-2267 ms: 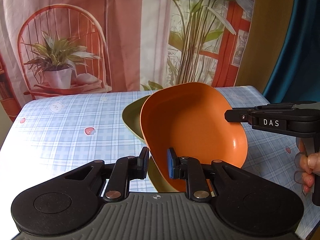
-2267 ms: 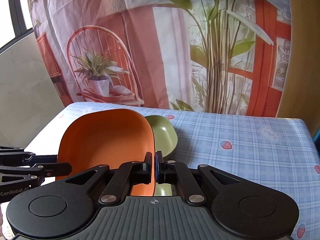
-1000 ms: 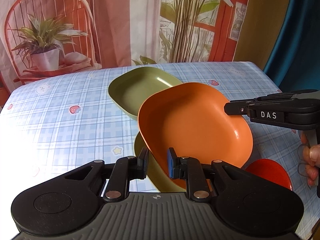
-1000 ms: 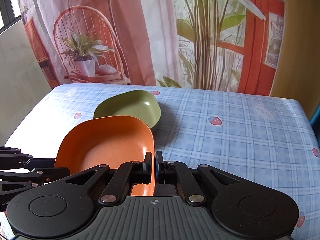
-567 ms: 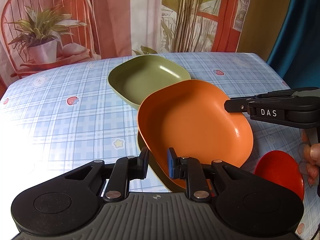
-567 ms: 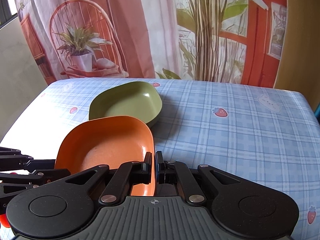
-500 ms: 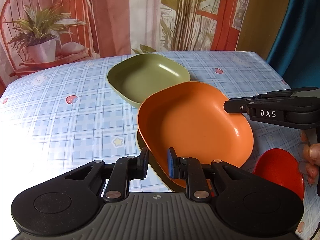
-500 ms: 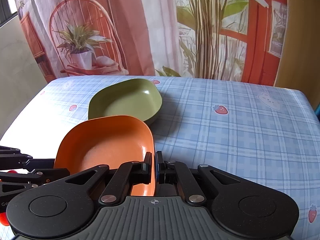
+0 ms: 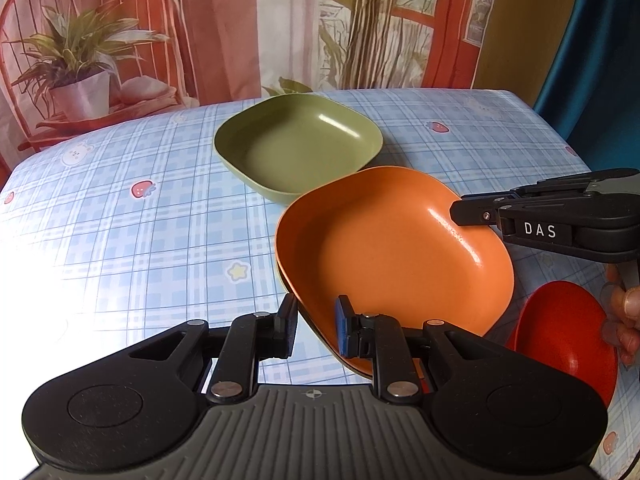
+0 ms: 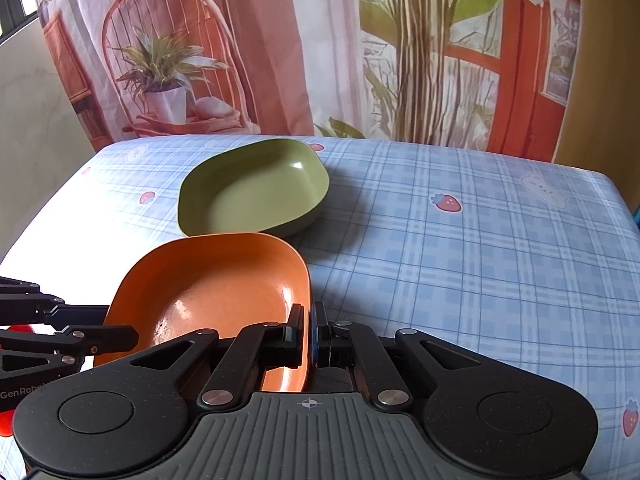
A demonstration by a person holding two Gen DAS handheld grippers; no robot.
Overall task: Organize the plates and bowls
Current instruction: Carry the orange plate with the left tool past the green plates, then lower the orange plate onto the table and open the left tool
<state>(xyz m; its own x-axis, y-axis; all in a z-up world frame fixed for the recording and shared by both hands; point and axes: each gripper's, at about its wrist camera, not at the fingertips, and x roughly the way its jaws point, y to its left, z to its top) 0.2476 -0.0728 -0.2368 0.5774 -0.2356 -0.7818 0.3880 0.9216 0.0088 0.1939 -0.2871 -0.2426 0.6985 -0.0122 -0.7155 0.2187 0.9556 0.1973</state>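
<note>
An orange plate (image 9: 392, 248) is held low over the table between both grippers, just in front of a green plate (image 9: 298, 152) that lies on the cloth. My left gripper (image 9: 316, 322) is shut on the orange plate's near rim, and a dark olive edge shows right beneath that rim. In the right wrist view my right gripper (image 10: 309, 334) is shut on the orange plate's (image 10: 216, 288) right rim, with the green plate (image 10: 252, 188) beyond it. The right gripper (image 9: 460, 212) also shows from the side at the plate's far right edge.
A red bowl (image 9: 568, 332) sits on the table to the right of the orange plate, below a person's hand (image 9: 624, 312). The table (image 9: 120, 240) has a blue checked cloth with strawberry prints. A printed curtain (image 10: 320, 40) hangs behind it.
The orange plate has gone from steeply tilted to nearly flat and has come down in front of the green plate. The red bowl has come into view. Both grips stay the same.
</note>
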